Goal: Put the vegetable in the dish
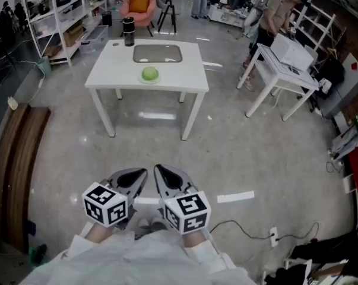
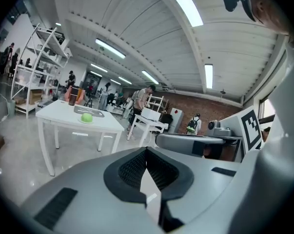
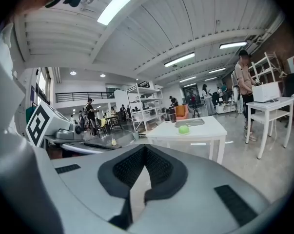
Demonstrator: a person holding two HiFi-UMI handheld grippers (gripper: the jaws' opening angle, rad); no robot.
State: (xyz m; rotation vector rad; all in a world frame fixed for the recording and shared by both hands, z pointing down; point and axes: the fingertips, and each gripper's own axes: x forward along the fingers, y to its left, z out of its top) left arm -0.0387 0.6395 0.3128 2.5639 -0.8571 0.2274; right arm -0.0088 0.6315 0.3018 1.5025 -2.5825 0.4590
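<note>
Both grippers were idle, held low near the person's body and well short of the bench. Left gripper: fingers together at the tips, nothing between them. Right gripper: same, fingers closed and empty. Marker cubes faced up at the head camera.

Bench was white with four legs, standing alone mid-floor. The vegetable, round and light green, sat on a small pale plate near the front edge, roughly centred. A grey tray lay just behind it and looked empty. A dark cup stood upright at the back, beside the tray's left corner.

Room: glossy grey floor with a white tape strip to the right of the grippers and a cable running to a plug. White shelves along the left wall. An orange chair stood behind the bench. On the right was a second bench with a white box on it and a person standing at it. The ceiling was white and ribbed, with strip lights.
</note>
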